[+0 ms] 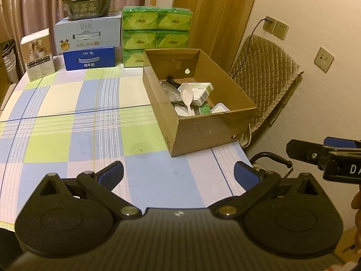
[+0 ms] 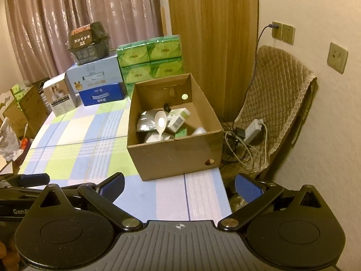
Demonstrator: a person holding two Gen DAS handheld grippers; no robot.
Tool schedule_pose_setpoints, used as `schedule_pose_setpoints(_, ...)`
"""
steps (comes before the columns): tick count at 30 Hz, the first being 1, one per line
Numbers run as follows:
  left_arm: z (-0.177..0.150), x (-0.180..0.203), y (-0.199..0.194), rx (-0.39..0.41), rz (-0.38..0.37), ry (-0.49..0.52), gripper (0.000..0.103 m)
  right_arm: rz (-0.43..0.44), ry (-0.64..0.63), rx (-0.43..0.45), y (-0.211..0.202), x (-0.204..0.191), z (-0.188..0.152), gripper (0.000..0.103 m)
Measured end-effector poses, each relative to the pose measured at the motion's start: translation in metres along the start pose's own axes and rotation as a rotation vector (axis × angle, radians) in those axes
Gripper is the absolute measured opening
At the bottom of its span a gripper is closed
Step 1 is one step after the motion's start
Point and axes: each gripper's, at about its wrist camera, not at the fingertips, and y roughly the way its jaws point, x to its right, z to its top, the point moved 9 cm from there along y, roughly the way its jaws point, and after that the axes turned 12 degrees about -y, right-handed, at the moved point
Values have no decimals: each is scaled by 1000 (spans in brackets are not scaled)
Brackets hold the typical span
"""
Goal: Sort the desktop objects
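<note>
A brown cardboard box (image 1: 203, 126) stands at the right edge of the checked tablecloth (image 1: 67, 131); it also shows in the right wrist view (image 2: 176, 155). Inside lie a white plastic spoon (image 1: 187, 94), a white and green carton (image 1: 202, 90), a silvery pouch (image 1: 171, 91) and other small items. The spoon (image 2: 160, 119) and carton (image 2: 178, 117) show in the right wrist view too. My left gripper (image 1: 179, 176) is open and empty above the table's near part. My right gripper (image 2: 179, 186) is open and empty near the table's right corner, short of the box.
Along the far edge stand blue milk cartons (image 1: 89, 43), green tissue packs (image 1: 155, 31), a small white box (image 1: 38, 55) and a dark noodle bowl (image 1: 89, 0). A padded chair (image 1: 264, 76) with cables (image 2: 246, 140) stands right of the table.
</note>
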Motion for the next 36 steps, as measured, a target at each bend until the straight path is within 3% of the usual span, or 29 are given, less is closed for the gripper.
schedule_pose_setpoints(36, -1, -4, 8, 5, 5, 0, 102, -13, 1, -27, 10, -1, -7, 101)
